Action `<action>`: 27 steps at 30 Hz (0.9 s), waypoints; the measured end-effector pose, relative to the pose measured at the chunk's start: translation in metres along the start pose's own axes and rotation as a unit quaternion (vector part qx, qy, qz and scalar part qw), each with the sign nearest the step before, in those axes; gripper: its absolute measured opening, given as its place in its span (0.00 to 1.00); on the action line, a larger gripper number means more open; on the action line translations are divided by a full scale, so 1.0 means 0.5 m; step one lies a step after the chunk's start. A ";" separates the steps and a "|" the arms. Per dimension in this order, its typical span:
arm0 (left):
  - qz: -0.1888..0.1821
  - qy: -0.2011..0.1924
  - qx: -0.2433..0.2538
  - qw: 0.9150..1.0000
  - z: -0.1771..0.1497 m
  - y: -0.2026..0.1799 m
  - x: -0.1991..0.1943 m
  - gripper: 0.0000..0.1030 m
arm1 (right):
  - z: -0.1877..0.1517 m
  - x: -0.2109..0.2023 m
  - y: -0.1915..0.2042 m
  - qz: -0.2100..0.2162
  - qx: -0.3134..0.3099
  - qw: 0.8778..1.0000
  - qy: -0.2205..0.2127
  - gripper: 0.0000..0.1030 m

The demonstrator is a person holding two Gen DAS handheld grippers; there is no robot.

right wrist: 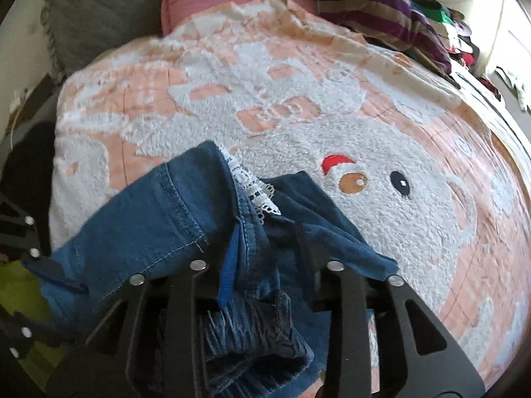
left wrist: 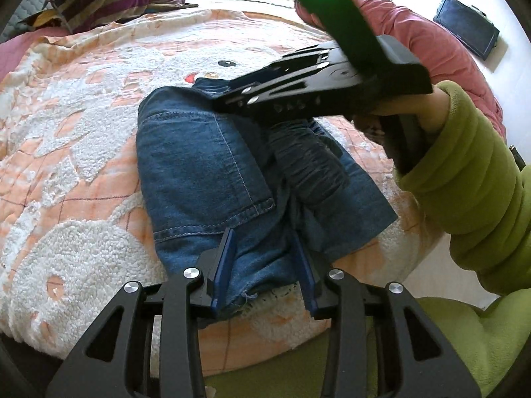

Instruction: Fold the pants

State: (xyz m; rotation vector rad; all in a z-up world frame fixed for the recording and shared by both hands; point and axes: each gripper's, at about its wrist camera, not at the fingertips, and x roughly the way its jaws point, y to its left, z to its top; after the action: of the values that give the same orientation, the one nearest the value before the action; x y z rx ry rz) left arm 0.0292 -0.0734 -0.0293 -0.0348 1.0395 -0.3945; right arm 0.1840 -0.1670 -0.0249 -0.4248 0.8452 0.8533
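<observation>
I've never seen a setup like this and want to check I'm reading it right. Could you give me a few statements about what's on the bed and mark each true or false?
1. The jeans are blue denim. True.
2. The jeans hang over a chair. False: they lie bunched on a peach and white blanket on the bed.
3. The person's sleeve is green. True.
4. A laptop rests on top of the jeans. False: only the right claw is over them; the dark flat device sits off the bed.
5. White lace shows at an edge of the jeans. True.
6. The left claw is far from the jeans. False: its fingers straddle the denim edge.
</observation>
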 end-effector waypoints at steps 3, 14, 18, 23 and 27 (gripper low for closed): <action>0.001 0.000 0.001 1.000 -0.003 -0.003 0.000 0.34 | -0.002 -0.034 -0.007 0.004 0.012 1.000 -0.022 0.43; -0.004 -0.006 0.004 1.000 -0.003 -0.020 -0.002 0.41 | -0.037 -0.146 -0.024 -0.012 0.037 0.995 -0.088 0.69; -0.038 -0.028 -0.006 0.999 -0.008 -0.015 -0.043 0.54 | -0.067 -0.192 -0.012 -0.015 0.031 0.994 -0.108 0.70; -0.026 -0.058 -0.066 0.996 -0.002 0.050 -0.093 0.54 | -0.100 -0.238 0.053 0.009 -0.031 0.993 -0.111 0.70; -0.006 -0.059 -0.119 0.991 0.019 0.112 -0.095 0.54 | -0.123 -0.246 0.134 0.062 -0.092 0.989 -0.100 0.60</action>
State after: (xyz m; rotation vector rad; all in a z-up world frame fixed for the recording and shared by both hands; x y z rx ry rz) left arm 0.0329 -0.0070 0.0033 -0.2743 0.9640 -0.2740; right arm 0.0557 -0.2249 0.0349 -0.4432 0.6137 1.0755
